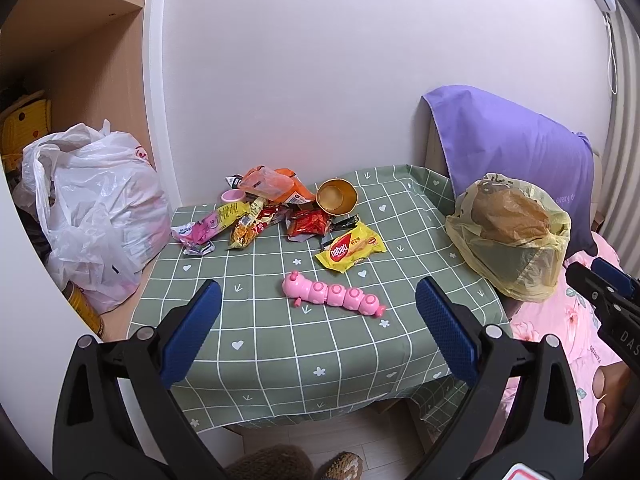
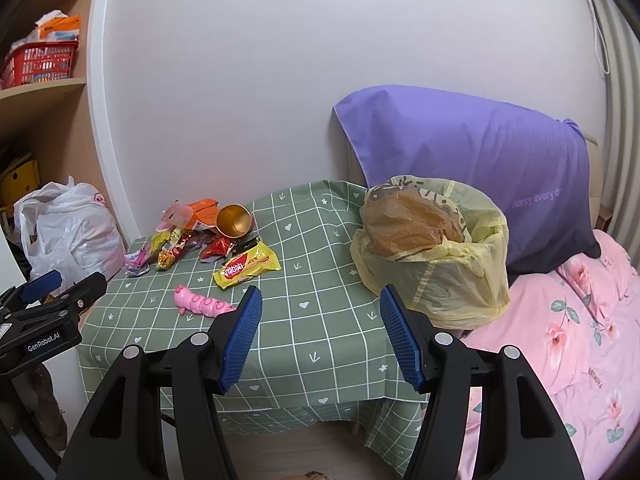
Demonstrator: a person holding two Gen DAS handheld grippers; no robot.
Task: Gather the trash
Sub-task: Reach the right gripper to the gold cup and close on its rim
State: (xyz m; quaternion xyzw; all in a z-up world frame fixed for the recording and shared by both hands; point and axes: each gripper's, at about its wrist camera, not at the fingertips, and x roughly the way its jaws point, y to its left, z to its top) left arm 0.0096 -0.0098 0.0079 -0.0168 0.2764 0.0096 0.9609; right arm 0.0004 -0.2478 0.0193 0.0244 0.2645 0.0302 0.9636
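Both hand-held grippers, left (image 1: pixel 316 304) and right (image 2: pixel 320 312), wide open, empty, above table (image 1: pixel 280 360) front edge; wrappers (image 1: pixel 280 216) piled far side, well apart.

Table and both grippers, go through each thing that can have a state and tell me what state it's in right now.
Left gripper: open, empty.
Right gripper: open, empty.
Gold cup: tipped on its side, mouth facing the camera.
Yellow wafer packet: lying flat, apart from the pile.
Wrapper pile: crumpled, loose on the tablecloth.
Yellow-lined bin: open, brown bag inside.
Pink caterpillar toy: lying on the cloth.
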